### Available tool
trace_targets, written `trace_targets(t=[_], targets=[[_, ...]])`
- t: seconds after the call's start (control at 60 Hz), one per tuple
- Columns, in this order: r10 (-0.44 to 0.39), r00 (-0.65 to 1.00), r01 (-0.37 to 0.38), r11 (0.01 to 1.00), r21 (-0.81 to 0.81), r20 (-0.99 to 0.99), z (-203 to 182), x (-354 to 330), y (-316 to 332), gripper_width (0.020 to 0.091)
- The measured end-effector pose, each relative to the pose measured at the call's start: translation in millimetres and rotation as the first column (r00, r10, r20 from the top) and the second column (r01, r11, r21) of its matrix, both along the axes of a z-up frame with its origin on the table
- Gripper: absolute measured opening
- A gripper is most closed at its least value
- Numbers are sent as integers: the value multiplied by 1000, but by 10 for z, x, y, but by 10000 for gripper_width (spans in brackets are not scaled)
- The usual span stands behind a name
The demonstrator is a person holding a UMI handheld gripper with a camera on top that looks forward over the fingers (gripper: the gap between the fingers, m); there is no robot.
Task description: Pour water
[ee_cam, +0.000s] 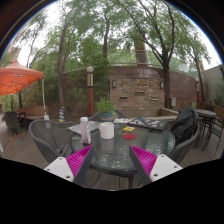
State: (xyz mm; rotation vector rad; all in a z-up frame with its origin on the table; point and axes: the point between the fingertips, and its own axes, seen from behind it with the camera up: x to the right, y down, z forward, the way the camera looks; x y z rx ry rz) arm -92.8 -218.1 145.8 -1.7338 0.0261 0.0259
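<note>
On a round glass patio table [112, 152] stand a slim bottle with a pink band [85, 130] and, to its right, a white cup [107, 130]. A small red and yellow item [128, 132] lies further right. My gripper [112, 160] is held back from the table, well short of the bottle and the cup. It is open, its pink pads [79, 158] spread wide, with nothing between them but the tabletop and a chair back.
Metal mesh chairs [45, 138] ring the table; a dark bag [184, 124] rests on the right chair. Flat items [150, 123] lie at the table's far right. An orange umbrella [16, 76] stands left. A brick wall [135, 90], a potted plant [104, 105] and trees lie beyond.
</note>
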Motion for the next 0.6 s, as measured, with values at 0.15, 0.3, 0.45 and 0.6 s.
trace_targets(t=[0.15, 0.3, 0.45, 0.6], targets=[[24, 1000, -24, 1000, -20, 12, -15, -78, 44, 826], [50, 998, -52, 998, 41, 39, 65, -194, 145, 827], [69, 997, -71, 995, 67, 28, 49, -477, 421, 831], [142, 990, -141, 989, 31, -11, -118, -1058, 1023, 838]])
